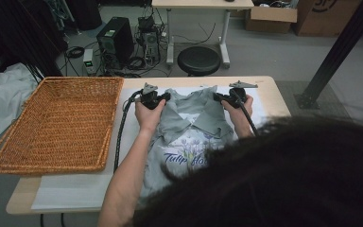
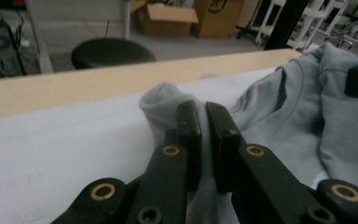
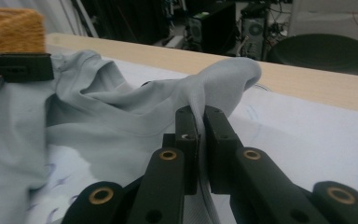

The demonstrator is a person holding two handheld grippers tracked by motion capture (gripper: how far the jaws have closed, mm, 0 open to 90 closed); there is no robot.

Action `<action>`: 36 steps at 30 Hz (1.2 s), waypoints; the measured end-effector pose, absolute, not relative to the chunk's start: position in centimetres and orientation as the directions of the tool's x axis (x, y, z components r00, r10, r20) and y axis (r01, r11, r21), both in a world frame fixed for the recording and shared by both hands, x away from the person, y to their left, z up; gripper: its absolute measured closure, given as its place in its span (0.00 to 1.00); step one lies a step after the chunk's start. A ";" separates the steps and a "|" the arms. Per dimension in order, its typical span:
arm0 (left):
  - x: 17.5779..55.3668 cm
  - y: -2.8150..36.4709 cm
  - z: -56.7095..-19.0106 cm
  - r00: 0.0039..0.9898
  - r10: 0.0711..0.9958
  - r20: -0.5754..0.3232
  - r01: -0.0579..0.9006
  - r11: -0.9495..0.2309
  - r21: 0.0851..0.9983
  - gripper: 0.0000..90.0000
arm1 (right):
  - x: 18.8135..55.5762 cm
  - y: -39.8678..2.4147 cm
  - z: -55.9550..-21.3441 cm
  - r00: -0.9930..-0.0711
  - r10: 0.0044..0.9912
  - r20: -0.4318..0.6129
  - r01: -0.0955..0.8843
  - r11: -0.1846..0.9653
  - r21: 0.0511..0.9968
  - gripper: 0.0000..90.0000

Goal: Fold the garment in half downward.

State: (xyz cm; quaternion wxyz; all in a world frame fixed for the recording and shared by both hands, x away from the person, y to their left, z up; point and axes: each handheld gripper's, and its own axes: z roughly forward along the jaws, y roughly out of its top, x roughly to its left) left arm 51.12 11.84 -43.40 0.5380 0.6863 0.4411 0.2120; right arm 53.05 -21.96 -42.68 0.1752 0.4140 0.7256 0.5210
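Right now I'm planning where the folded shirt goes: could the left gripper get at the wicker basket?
Probably yes, once it lets go. The left gripper is shut on the shirt, but the basket sits just to its left, with nothing between.

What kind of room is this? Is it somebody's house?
Probably not a house. It looks like a lab or workshop: computer towers with tangled cables sit on the floor, cardboard boxes are stacked at the back, and a round black stool stands beyond the work table.
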 end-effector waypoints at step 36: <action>24.0 14.7 -43.0 0.796 0.604 -0.041 0.044 0.010 0.999 0.94 | 27.2 -25.0 -40.9 -0.847 0.530 -0.020 0.062 0.136 0.989 0.95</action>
